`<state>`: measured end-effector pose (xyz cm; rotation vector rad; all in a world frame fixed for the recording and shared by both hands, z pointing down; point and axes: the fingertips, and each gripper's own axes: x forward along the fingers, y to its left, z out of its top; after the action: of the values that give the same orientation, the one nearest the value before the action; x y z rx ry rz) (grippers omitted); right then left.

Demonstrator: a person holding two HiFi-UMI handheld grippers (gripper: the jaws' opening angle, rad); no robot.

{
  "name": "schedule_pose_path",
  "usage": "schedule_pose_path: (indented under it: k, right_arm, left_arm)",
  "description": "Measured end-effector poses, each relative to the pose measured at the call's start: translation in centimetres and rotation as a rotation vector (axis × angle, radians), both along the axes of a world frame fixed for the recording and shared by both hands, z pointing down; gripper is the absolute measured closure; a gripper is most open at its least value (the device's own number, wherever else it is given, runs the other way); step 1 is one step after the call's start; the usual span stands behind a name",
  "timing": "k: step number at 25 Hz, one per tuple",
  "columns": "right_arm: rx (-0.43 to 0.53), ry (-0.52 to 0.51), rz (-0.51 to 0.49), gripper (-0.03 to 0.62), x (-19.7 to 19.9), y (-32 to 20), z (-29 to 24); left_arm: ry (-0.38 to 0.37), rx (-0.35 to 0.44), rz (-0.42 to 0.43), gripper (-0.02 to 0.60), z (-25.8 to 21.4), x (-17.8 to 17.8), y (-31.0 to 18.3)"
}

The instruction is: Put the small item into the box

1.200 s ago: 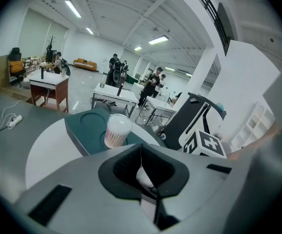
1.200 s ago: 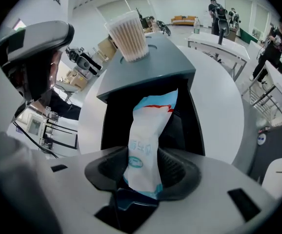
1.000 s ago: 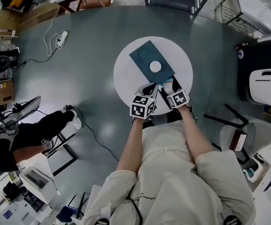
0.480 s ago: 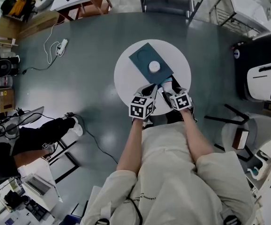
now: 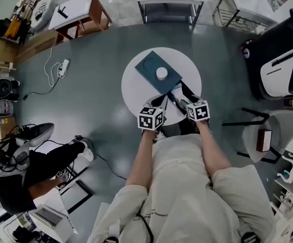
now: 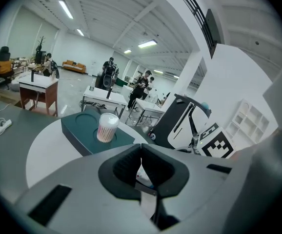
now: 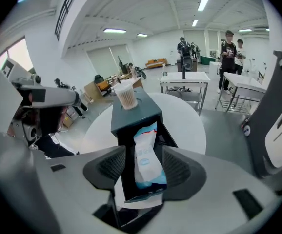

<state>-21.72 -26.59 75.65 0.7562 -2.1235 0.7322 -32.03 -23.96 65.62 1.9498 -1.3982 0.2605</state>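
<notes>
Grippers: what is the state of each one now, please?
Left gripper: closed, nothing clearly held.
Right gripper: open, jaws just opening; white packet lies loose in the drawer.

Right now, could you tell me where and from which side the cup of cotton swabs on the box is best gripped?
Grip the cup of cotton swabs across its round side wall, about mid-height, coming in level from the side. It stands upright on the dark box with nothing close beside it, so both jaws can likely pass either side of the wall and close squarely.
</notes>
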Motion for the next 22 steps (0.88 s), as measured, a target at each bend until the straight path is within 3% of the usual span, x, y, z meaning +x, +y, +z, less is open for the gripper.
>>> schedule_pose_path:
  k: [3,9,15,22]
  right_arm:
    - [0.049,-0.024,0.069,0.359,1.0,0.5,-1.3]
    - [0.105,-0.206,0.229,0.359,1.7,3.3,-4.1]
    - [0.167,-0.211,0.317,0.359,3.5,6.6,-5.8]
    - [0.2,-0.249,0.421,0.359,6.3,7.5,-7.6]
  left_arm:
    - [-0.009,-0.013,0.031,0.56,0.2,0.5,1.4]
    - [-0.012,0.007,0.081,0.56,-1.0,1.3,4.5]
    - [-0.006,-0.002,0.148,0.56,-0.9,2.5,8.0]
    - [-0.008,0.017,0.212,0.56,-1.9,4.5,8.7]
